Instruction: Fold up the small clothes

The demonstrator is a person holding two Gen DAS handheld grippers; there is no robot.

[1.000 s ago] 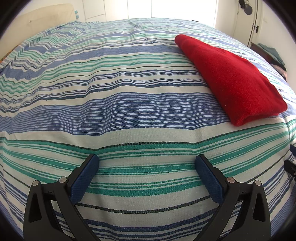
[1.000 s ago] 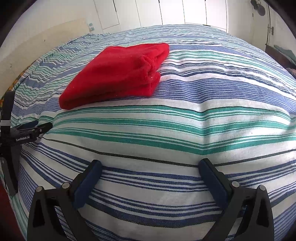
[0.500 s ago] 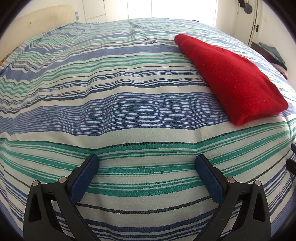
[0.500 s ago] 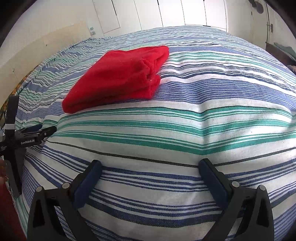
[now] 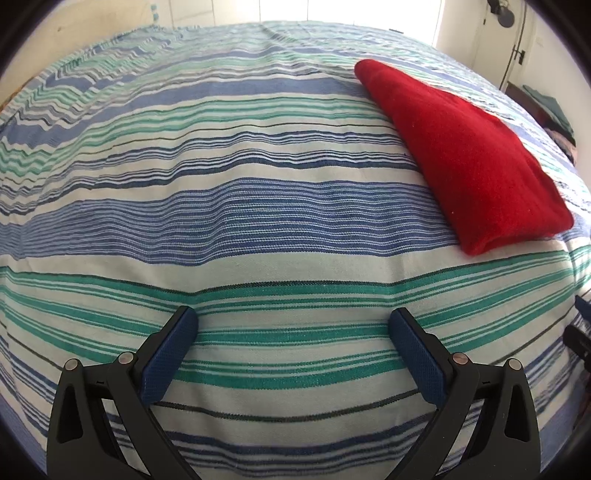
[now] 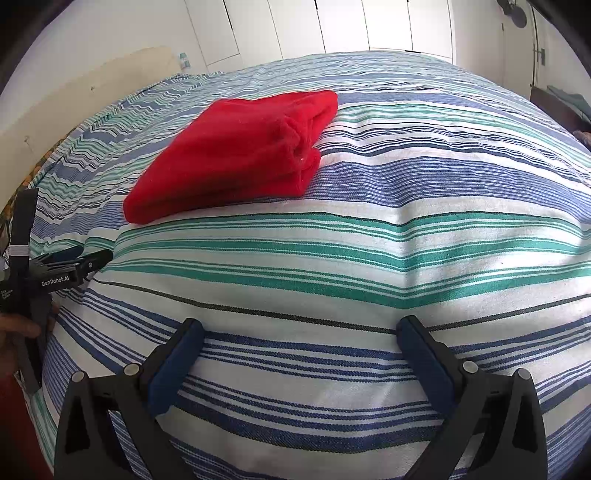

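Red folded garment [image 5: 465,155] lies apart, beyond both spread, empty tools [image 5: 293,321] [image 6: 301,326].

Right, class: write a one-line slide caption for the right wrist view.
Folded red garment lying on striped bedspread, open right gripper empty.

Bright daylight came from the far side of the room and washed the white closet doors [image 6: 384,26] out. The striped bedspread [image 5: 258,206] looked sharp, but the fisheye bent it round, with dark corners.
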